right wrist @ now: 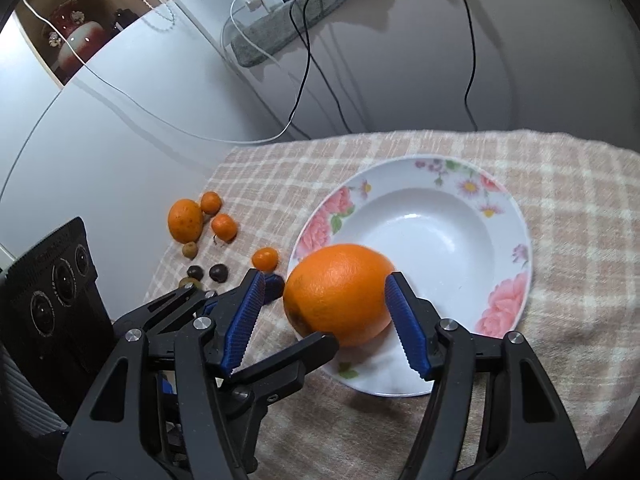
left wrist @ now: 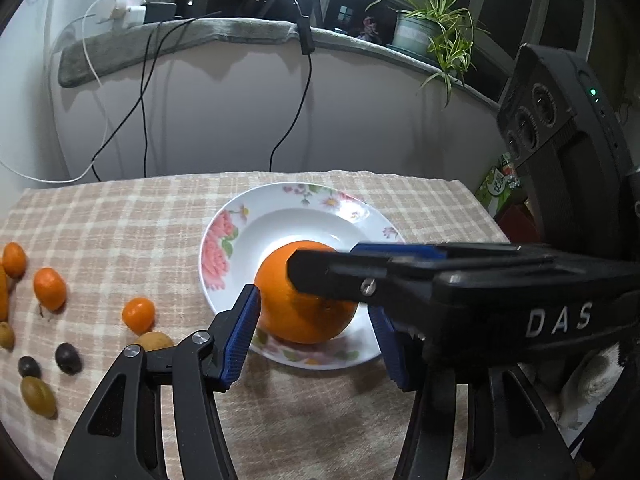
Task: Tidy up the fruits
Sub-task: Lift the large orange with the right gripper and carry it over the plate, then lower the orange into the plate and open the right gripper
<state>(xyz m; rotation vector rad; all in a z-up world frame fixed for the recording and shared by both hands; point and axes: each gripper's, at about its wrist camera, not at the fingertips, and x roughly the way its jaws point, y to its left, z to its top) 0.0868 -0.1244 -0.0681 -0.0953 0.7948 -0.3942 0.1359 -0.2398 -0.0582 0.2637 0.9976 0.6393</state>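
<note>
A large orange (left wrist: 306, 294) (right wrist: 340, 292) is over the near-left rim of a white floral plate (left wrist: 288, 212) (right wrist: 440, 232). My left gripper (left wrist: 316, 332) is open with the orange between its blue pads, not clearly touching. My right gripper (right wrist: 324, 320) is also open around the orange; its right pad (right wrist: 404, 320) is at the fruit, its left pad stands apart. In the left wrist view the right gripper's finger (left wrist: 332, 276) crosses in front of the orange. Small oranges (left wrist: 138, 314) (right wrist: 265, 259), dark fruits (left wrist: 68, 358) and greenish fruits (left wrist: 38, 396) lie left of the plate.
A checked cloth (left wrist: 120, 224) (right wrist: 560, 200) covers the table. A bigger orange (right wrist: 185, 218) lies at the far left. Behind are a wall, hanging cables (left wrist: 144, 92), a ledge with a potted plant (left wrist: 432, 28). The table's right edge drops off near a green box (left wrist: 498, 184).
</note>
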